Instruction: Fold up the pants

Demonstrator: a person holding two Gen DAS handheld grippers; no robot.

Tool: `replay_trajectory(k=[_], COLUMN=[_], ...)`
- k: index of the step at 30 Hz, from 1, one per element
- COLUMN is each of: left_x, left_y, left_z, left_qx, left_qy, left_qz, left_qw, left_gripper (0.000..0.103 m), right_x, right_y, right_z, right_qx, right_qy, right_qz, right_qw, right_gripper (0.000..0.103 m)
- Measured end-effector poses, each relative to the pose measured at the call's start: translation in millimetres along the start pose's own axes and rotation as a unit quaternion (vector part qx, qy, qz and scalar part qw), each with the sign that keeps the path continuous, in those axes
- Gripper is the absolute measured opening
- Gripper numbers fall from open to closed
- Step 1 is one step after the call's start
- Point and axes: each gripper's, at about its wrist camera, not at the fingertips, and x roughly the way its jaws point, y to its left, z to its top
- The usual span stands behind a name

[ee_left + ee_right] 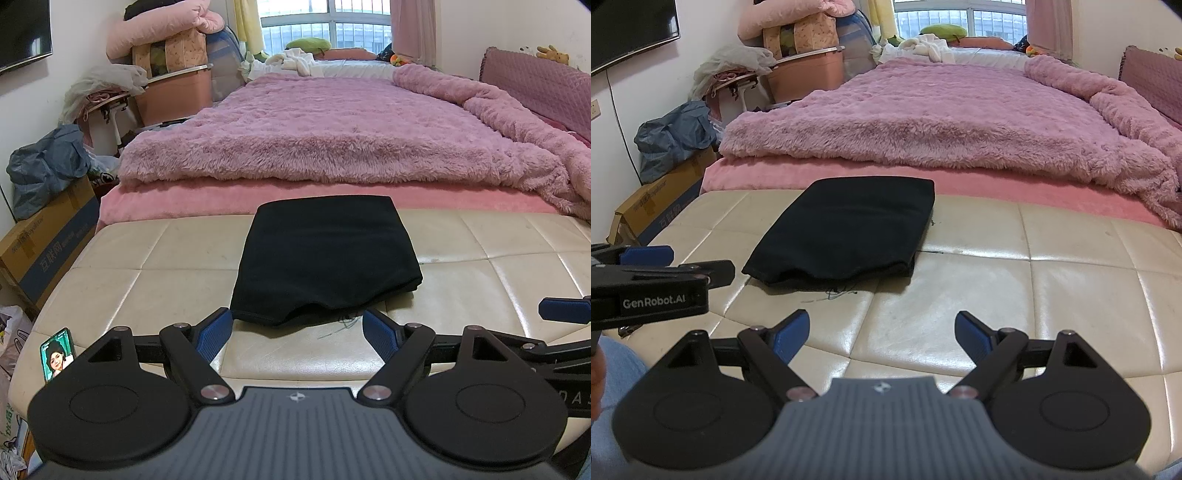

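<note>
Pants (325, 258) look soft, light and floppy, so pinch the near corners; both hand-held grippers (297, 332) (882, 334) sit spread wide, holding nothing.

One folded black fabric pair of pants (325, 258) is counted on the cream leather worktop (147, 266). Two black grippers with blue-padded jaws are seen, one left gripper (297, 332) and one right gripper (882, 334). One phone (57, 354) is counted.
</note>
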Motion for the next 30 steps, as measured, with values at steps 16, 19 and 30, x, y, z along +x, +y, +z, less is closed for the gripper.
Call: replay_trajectory(k=[16,19,30], left_x=[-7.6,-7.5,-8.9], left_y=[-2.2,-3.3,-1.7], left_z=[-0.9,-0.8,-2.2], left_qx=[0.005,0.008,0.005], left_qy=[-0.005,-0.008,-0.011], left_qz=[-0.008,-0.007,-0.003], left_qw=[0.9999,0.9999,0.9999], left_gripper=[0.094,0.094,0.094], right_x=[-2.7,-4.6,-3.9], right_y=[0.2,0.4,1.0], right_z=[-1.0,-1.3,-2.0], right_qx=[0.002,0.001,-0.001], right_qy=[-0.001,-0.002,-0.002], right_qz=[-0.001,-0.001,0.000], right_qw=[1.000,1.000,1.000], right_gripper=[0.082,0.082,0.082])
